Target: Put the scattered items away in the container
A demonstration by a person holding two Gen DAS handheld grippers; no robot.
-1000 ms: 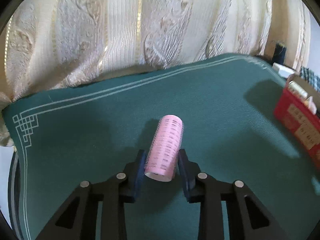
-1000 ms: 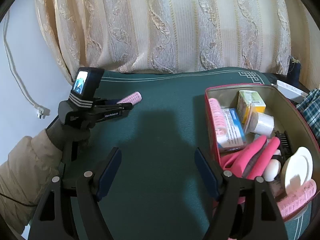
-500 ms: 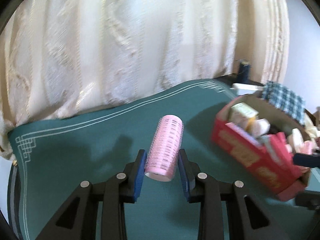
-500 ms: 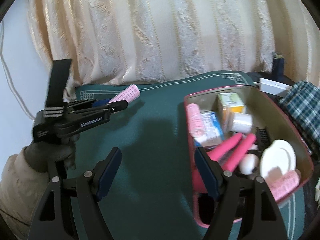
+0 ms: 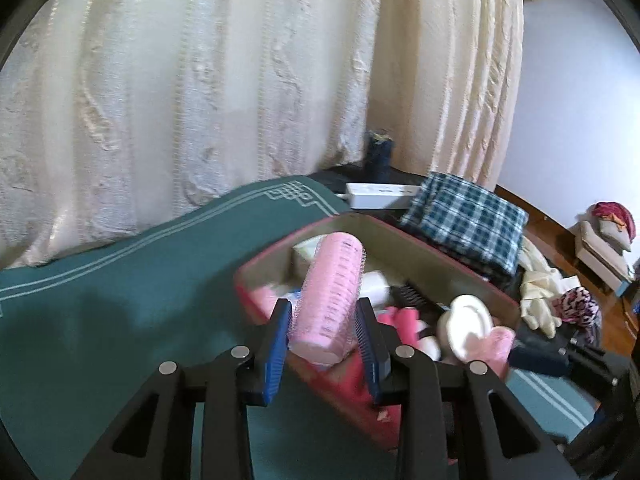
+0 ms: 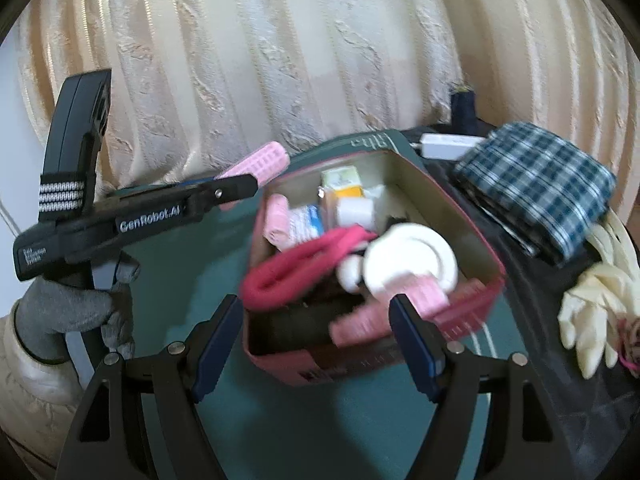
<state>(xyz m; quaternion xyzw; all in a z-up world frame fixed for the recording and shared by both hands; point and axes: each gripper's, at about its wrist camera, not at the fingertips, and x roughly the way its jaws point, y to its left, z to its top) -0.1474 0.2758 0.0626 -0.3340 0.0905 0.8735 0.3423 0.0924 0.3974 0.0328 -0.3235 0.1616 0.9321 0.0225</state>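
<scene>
Cream patterned curtain fills the back, hanging down to the far edge of the table. Green tablecloth with a white line border covers the table; a broad bare stretch of it lies to the left of the container, with its bordered far edge close under the curtain.

Red open-topped container sits on the cloth, crowded: small boxes, a white round lid, pink rollers and a pink looped item heaped to about rim height. Its right wall runs close beside a folded blue plaid cloth; a white power strip lies just past the far corner. Pale rubber gloves lie near the right table edge.

Left gripper, held by a grey-gloved hand, is clamped on a pink hair roller, pads pressing both sides. Roller is off the cloth, tilted forward, seen over the container's near-left rim.

Right gripper stands apart, nothing between the pads, framing the container's near end from above.
</scene>
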